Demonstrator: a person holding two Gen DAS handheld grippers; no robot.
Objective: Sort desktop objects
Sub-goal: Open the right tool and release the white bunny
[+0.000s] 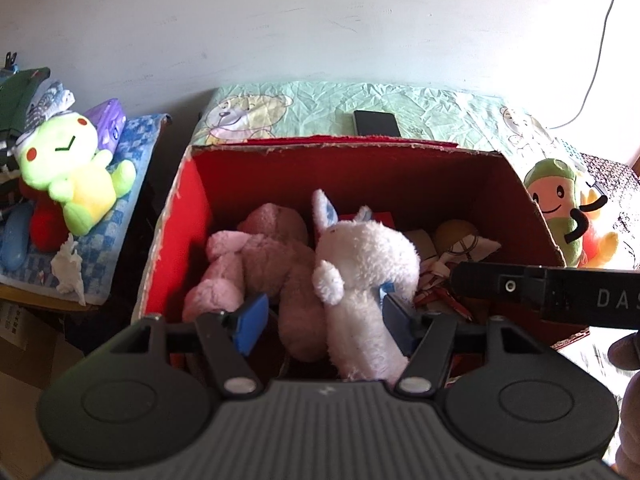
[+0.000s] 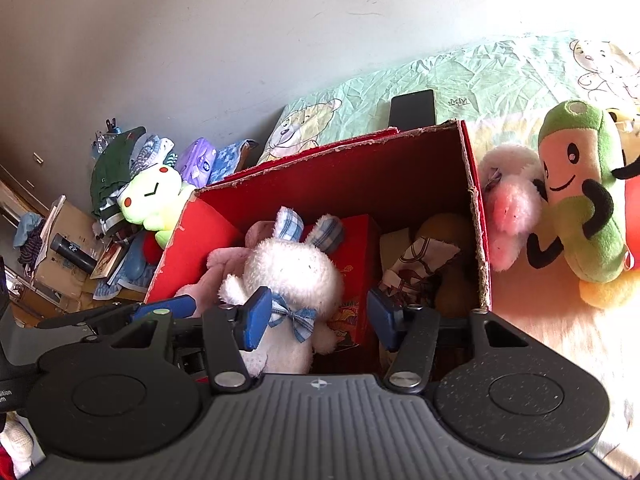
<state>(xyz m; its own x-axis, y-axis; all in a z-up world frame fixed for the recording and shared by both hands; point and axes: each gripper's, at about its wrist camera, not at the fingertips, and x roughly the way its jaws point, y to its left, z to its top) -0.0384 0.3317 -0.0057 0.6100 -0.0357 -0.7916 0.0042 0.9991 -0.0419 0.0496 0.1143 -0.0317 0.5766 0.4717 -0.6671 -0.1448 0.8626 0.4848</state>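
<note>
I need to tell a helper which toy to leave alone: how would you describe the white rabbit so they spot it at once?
Find the red cardboard box on the bed. Inside, left of centre, the white rabbit stands against a pink plush and a brownish one. It alone is white, with blue checked ears and a blue checked bow at its neck.
</note>
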